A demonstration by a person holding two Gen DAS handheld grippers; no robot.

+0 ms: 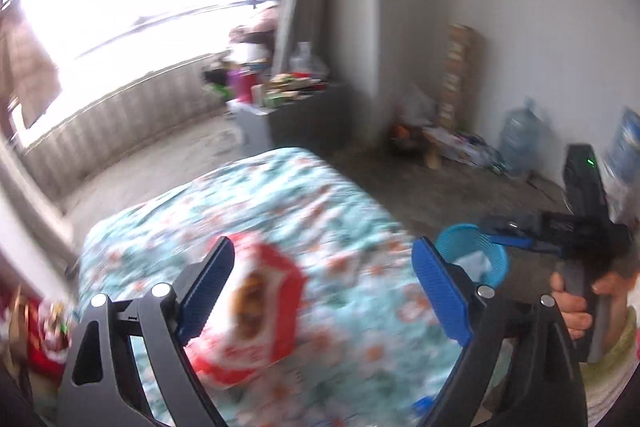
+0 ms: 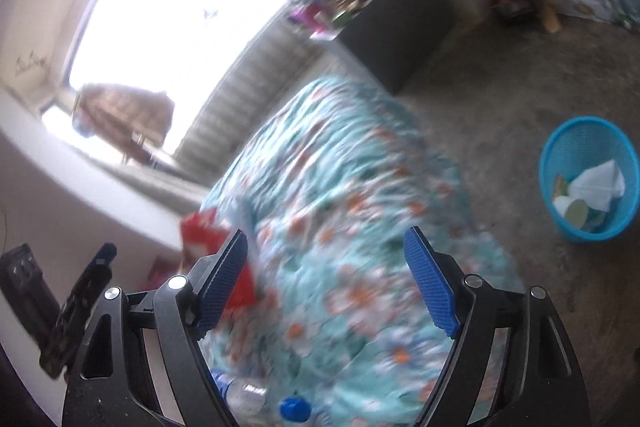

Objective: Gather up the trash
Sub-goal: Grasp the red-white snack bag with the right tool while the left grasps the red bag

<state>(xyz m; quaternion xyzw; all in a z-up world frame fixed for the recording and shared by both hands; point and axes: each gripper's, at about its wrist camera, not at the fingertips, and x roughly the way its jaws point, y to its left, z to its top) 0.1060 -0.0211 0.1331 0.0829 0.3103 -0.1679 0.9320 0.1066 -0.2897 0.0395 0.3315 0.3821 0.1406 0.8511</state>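
No readable text: print on the red wrapper (image 1: 248, 311) near left on the bed is blurred beyond reading.

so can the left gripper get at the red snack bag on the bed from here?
Probably yes. The left gripper is open and empty, and the red snack bag lies uncovered on the floral bedspread just beyond its left finger, nothing between.

Red snack bag (image 1: 248, 311) on floral bedspread (image 1: 320, 195)

black tool (image 1: 323, 291) frames, ribbed blue pads (image 1: 438, 287), silver screws.
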